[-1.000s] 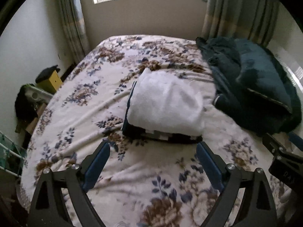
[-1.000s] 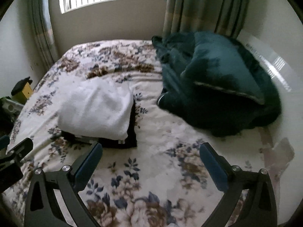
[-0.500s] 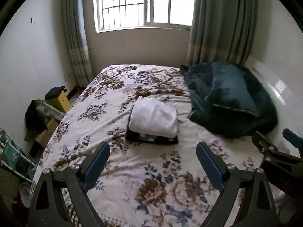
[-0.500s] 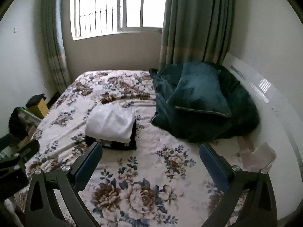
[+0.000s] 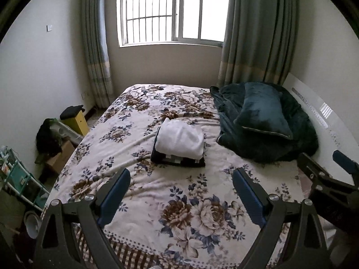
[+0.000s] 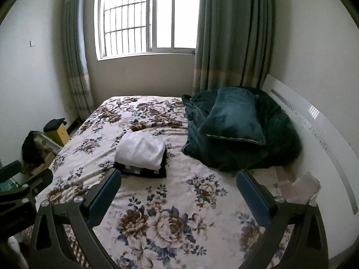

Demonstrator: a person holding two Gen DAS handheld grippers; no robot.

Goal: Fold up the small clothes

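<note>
A folded white garment [image 5: 179, 140] lies on top of a stack of folded dark clothes [image 5: 177, 160] in the middle of the floral bed [image 5: 190, 213]. The stack also shows in the right wrist view, the white garment [image 6: 140, 149] above the dark clothes [image 6: 143, 172]. My left gripper [image 5: 181, 194] is open and empty, held well back near the foot of the bed. My right gripper [image 6: 178, 191] is open and empty, also far back from the stack. The right gripper's body shows at the right edge of the left wrist view [image 5: 325, 183].
A dark green blanket [image 5: 269, 139] with a green pillow [image 5: 262, 112] on it fills the bed's right side by the white headboard [image 5: 318, 112]. A yellow box [image 5: 77, 121], a cardboard box [image 5: 59, 157] and a rack [image 5: 18, 179] stand on the floor at left. A window [image 5: 175, 11] with curtains is behind.
Both grippers have pulled back and up from the stack, which now looks much smaller and farther. The stack has not moved. Both grippers stay open.
</note>
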